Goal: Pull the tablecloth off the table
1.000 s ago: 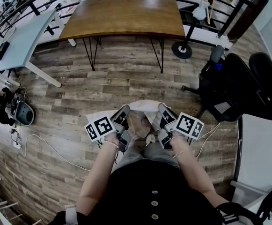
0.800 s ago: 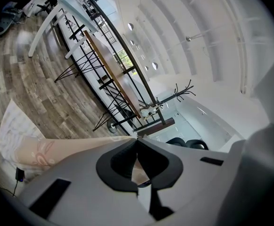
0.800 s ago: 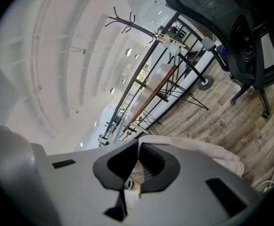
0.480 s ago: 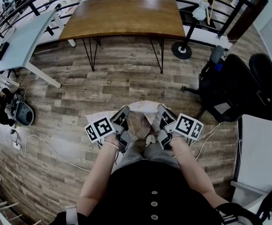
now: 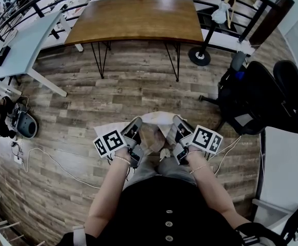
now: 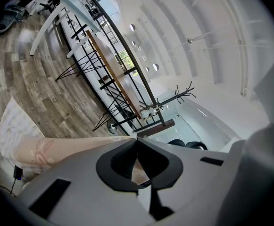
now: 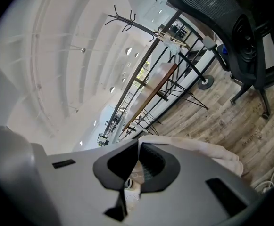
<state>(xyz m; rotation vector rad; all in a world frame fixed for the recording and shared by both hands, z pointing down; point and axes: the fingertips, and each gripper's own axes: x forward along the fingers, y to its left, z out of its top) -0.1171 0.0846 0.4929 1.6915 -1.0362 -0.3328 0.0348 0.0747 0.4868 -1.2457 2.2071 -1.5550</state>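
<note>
The tablecloth, judged limp and light, was clenched near its edge at 6 o'clock by fingers of the left gripper and right gripper.

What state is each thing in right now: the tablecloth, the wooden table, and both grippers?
tablecloth: off the table, bunched between the two grippers.
wooden table: top uncovered.
left gripper: shut on the tablecloth.
right gripper: shut on the tablecloth.
</note>
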